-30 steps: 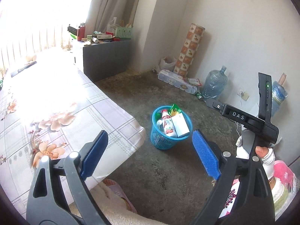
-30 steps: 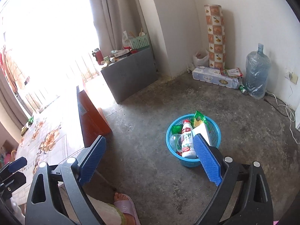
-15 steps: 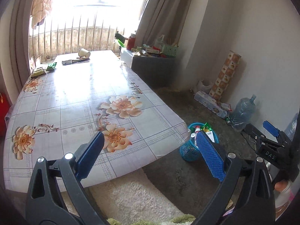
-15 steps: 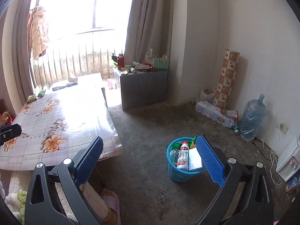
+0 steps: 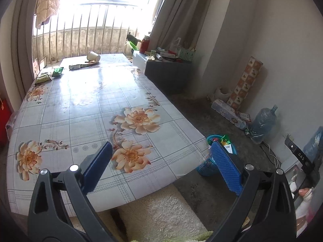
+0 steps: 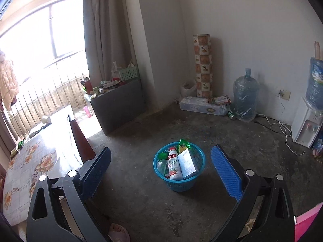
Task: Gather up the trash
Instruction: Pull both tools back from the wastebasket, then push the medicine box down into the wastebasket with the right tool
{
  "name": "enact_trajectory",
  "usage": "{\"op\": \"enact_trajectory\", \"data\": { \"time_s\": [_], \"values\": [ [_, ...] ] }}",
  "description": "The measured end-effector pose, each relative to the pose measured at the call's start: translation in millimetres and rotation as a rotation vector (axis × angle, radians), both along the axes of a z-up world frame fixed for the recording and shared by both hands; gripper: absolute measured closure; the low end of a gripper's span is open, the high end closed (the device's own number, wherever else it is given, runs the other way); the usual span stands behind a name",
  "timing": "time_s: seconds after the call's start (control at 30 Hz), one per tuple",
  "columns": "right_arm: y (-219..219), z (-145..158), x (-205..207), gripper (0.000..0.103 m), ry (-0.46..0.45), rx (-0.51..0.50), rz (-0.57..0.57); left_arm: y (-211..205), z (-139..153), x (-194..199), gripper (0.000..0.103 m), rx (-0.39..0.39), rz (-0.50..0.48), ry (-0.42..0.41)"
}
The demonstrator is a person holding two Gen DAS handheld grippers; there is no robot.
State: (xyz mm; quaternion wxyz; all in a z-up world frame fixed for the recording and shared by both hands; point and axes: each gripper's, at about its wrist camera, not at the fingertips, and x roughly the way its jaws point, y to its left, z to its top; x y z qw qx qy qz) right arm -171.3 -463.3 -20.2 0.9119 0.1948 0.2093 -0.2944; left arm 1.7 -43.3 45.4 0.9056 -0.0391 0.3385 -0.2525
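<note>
Both claws, left point(image 5: 160, 168) and right point(image 6: 160, 170), released and empty: reach the left across the worktop point(image 5: 90, 109) to the far-end paper cup point(image 5: 93, 56) and wrappers point(image 5: 49, 75), carrying each to the floor basket point(image 6: 179, 166).

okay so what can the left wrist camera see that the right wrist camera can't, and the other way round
Only the left wrist view shows the near end of the flowered table head-on, the cream rug below its edge, and the open left gripper.

Only the right wrist view shows the white water dispenser, the inside of the blue basket with its white bottle and box, the open right gripper, and a foot in a pink slipper.

Both show the basket, paper cup, big water jug, patterned roll and grey cabinet.
</note>
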Motion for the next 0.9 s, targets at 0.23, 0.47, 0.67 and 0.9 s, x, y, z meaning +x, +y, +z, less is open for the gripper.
{"op": "enact_trajectory", "data": {
  "time_s": [0.23, 0.47, 0.67, 0.9],
  "values": [
    [-58, -39, -18, 0.007, -0.002, 0.201, -0.135, -38, -12, 14, 0.009, 0.036, -0.066, 0.024],
    [-79, -71, -6, 0.007, 0.022, 0.354, -0.111, -78, -9, 11, 0.009, -0.018, -0.213, -0.015],
    [-92, -82, 0, 0.007, 0.051, 0.377, -0.098, -136, -5, 25, 0.009, -0.043, -0.332, 0.02],
    [-146, -129, 48, 0.024, 0.144, 0.457, -0.127, -259, -15, 89, 0.009, 0.088, -0.484, 0.119]
  ]
}}
